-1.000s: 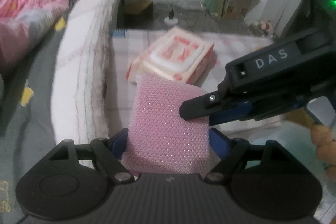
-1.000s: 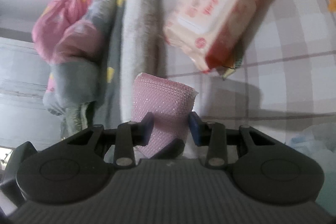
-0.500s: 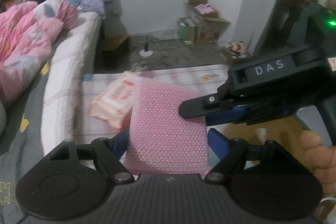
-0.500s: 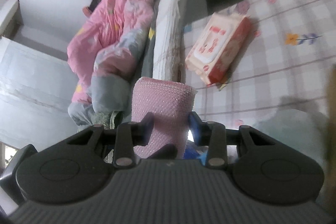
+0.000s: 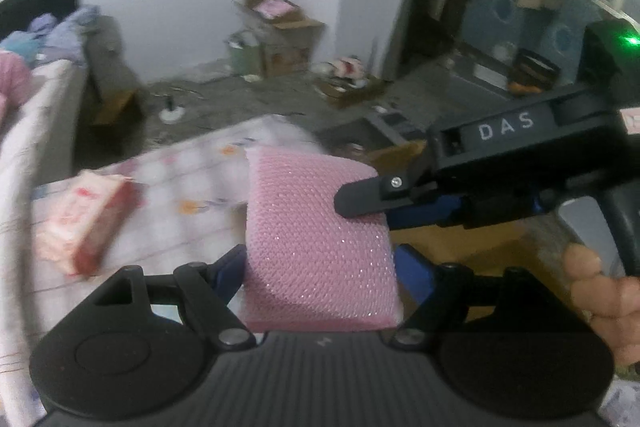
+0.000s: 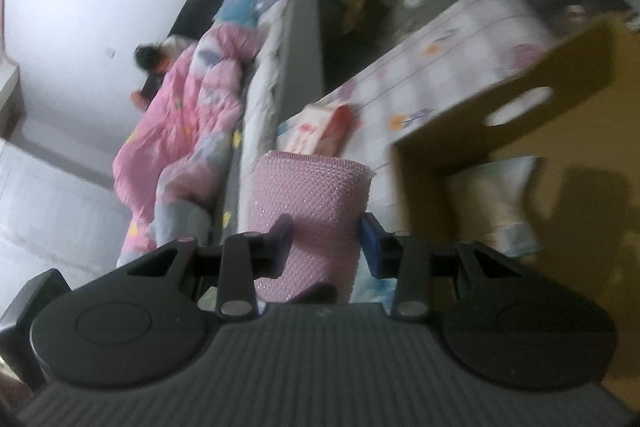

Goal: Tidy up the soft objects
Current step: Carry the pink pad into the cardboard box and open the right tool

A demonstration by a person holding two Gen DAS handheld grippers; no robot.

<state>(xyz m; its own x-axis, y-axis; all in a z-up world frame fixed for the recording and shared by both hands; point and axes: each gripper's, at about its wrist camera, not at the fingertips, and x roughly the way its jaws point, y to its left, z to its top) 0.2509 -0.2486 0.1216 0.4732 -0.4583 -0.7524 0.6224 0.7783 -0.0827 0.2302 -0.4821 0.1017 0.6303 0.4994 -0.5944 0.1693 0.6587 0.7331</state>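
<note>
From each wrist we look close along the fingers, the left view facing the room's far wall, the right tilted toward the bed (image 6: 192, 131), and we share the pink pad (image 5: 316, 239) and wipes pack (image 5: 84, 223).

Pink quilt (image 6: 188, 115) heaped on bed (image 6: 276, 75); open cardboard boxes (image 5: 280, 27) against white wall; grey concrete floor (image 5: 224, 95).
</note>
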